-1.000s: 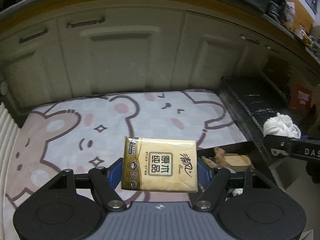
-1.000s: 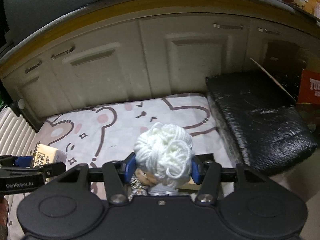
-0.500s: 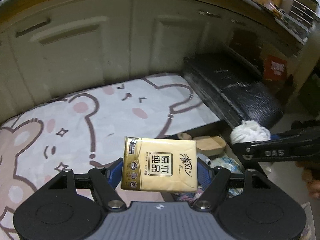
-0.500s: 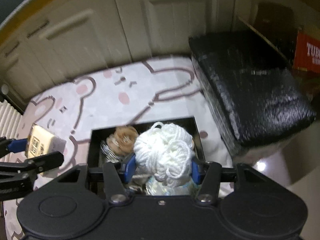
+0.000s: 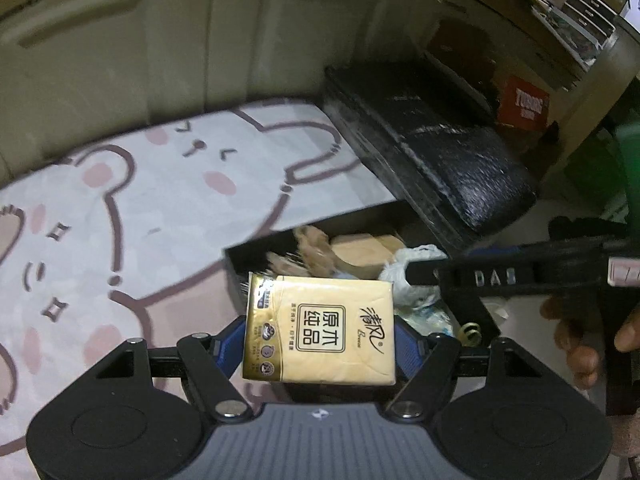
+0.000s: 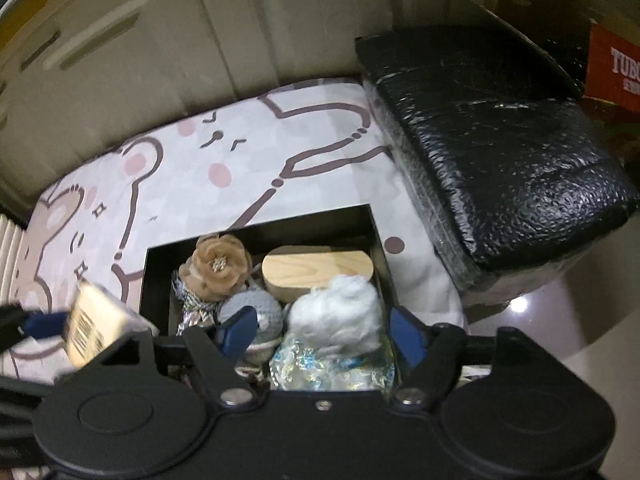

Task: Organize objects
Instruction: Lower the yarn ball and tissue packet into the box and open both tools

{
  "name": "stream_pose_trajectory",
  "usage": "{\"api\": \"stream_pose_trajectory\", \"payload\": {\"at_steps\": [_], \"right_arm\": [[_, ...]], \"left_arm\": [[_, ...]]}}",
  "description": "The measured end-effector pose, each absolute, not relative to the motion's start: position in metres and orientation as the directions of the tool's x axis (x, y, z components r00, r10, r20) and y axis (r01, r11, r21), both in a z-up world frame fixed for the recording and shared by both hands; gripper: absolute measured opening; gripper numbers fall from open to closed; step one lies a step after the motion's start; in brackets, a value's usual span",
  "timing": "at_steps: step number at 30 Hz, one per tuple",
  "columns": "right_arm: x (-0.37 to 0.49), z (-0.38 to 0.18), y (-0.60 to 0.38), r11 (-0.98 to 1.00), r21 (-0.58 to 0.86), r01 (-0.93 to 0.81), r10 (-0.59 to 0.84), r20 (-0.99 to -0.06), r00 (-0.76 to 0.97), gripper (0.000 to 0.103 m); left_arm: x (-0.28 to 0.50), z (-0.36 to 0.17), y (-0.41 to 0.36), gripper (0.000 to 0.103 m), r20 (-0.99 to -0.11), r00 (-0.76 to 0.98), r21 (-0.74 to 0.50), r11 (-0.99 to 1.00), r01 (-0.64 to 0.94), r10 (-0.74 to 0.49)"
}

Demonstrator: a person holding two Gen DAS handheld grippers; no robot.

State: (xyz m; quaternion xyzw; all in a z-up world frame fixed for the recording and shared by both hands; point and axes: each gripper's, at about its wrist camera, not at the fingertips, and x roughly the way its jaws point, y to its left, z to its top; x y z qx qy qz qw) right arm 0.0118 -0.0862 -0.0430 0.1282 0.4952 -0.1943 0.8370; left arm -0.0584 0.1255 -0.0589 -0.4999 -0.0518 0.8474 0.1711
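Since the frame half a second back, the right tongs (image 6: 322,330) had let go of the white yarn ball (image 6: 335,316): their blue pads now stood wide apart, and the ball lay between them without touching either, down in the black box (image 6: 262,226). Both cameras had also swung further over that box. The left tongs (image 5: 320,346) were unchanged, clamped on the gold tissue pack (image 5: 320,330) by its two short sides, holding it flat above the box's near left corner, its printed face toward the camera.

Inside the box lay a tan fabric flower (image 6: 218,266) at the far left, a wooden oval block (image 6: 318,276) at the far right, a grey knitted piece (image 6: 252,312) beside the yarn ball, and crinkled iridescent wrap (image 6: 332,368) under it. The box sat on the floor against the edge of a bear-print mat (image 6: 240,160), with a black padded bench (image 6: 500,160) to its right. Cream cabinet doors (image 5: 120,60) stood behind.
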Motion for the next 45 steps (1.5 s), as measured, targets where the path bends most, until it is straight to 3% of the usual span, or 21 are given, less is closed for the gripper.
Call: {"api": "stream_pose_trajectory", "payload": {"at_steps": [17,20,45], "right_arm": [[-0.005,-0.029,-0.107,0.853,0.082,0.516,-0.205,-0.857,0.474,0.074],[-0.006,-0.028,-0.109,0.849,0.081,0.521,-0.211,-0.854,0.475,0.073],[-0.016,-0.015,-0.097,0.858,0.051,0.512,-0.237,-0.845,0.480,0.073]], "left_arm": [[-0.078,-0.082,0.185,0.076,-0.775,-0.350,-0.501,-0.849,-0.170,0.527],[-0.080,-0.084,0.189,0.089,-0.793,-0.347,-0.478,-0.864,-0.158,0.502],[-0.070,-0.063,0.146,0.089,-0.832,-0.404,-0.391,-0.918,-0.062,0.381]]}}
